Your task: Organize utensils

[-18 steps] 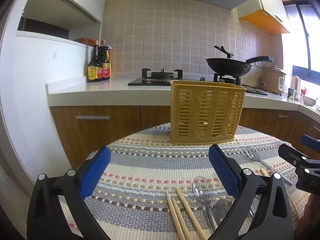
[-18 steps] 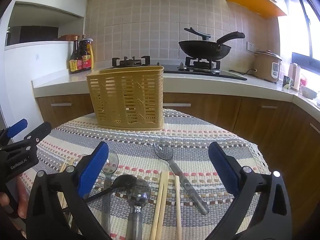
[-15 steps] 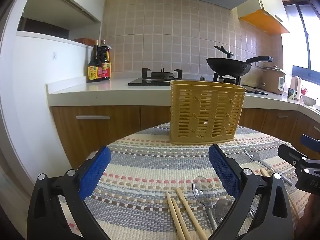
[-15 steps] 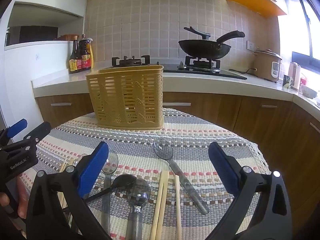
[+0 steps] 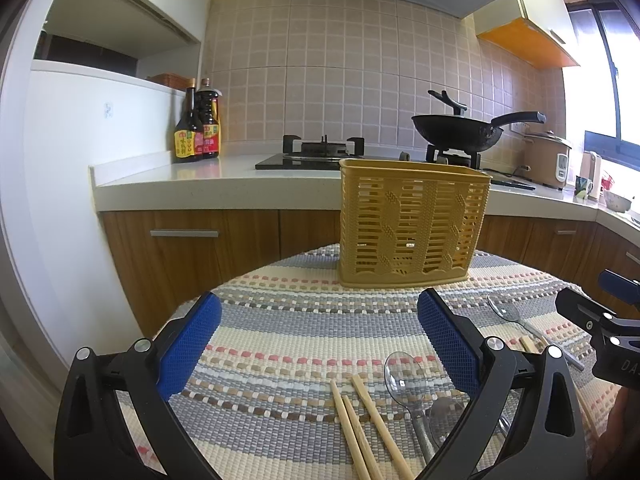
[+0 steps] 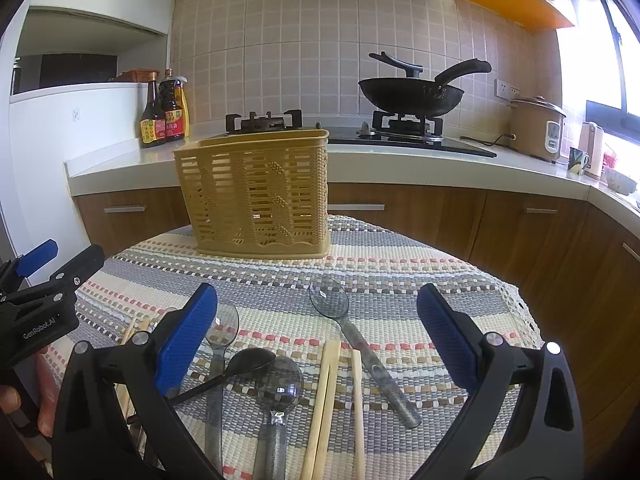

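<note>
Round bench [image 6: 460, 276] under a striped woven cloth, rim curving off close on the right and left; clear cloth between the yellow slotted utensil basket [image 6: 256, 196] at the far edge and the utensils near. Left hand-held gripper [image 5: 320, 344] and right hand-held gripper [image 6: 316, 336] both spread wide, holding nothing. Clear plastic spoons [image 6: 340, 312], one dark spoon [image 6: 252, 360] and pale wooden chopsticks [image 6: 326, 392] lying loose, some overlapping, below the right one.
</note>
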`<state>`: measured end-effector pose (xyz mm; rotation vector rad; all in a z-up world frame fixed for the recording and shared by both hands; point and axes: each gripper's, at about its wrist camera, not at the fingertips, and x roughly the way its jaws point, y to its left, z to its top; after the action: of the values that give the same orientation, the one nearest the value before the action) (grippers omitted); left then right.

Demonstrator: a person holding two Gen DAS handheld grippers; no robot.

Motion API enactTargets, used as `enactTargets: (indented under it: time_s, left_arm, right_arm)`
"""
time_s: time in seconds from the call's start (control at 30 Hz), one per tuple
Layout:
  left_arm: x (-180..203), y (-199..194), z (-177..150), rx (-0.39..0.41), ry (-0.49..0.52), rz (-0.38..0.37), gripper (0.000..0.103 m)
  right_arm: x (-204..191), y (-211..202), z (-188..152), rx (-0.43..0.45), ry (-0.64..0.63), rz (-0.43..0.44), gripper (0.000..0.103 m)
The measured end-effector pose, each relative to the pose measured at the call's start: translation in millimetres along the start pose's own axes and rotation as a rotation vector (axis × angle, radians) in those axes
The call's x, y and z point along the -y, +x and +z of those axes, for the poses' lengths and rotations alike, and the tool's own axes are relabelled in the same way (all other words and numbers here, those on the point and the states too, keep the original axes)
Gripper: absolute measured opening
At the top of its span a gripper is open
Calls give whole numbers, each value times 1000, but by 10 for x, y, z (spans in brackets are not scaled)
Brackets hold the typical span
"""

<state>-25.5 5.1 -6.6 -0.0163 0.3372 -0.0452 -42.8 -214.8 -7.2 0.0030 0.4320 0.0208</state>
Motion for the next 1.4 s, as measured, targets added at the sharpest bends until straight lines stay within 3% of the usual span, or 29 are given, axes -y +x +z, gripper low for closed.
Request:
enactTargets:
  time_s: [0.83, 1.07, 1.27, 1.4]
  left_arm:
    - [-11, 21, 12, -5, -8, 0, 95]
    - [-36, 22, 12, -9, -23, -2, 95]
    - [-320, 100, 99, -110, -127, -126, 95]
    - [-449, 250, 214, -292, -103, -189, 82]
  right_arm:
    - [-58, -11, 6, -22, -43, -9, 95]
    - [-1, 5, 24, -39, -1, -30, 95]
    - [123, 53, 81, -73, 54, -62, 95]
    - [173, 119, 263, -103, 15, -97, 95]
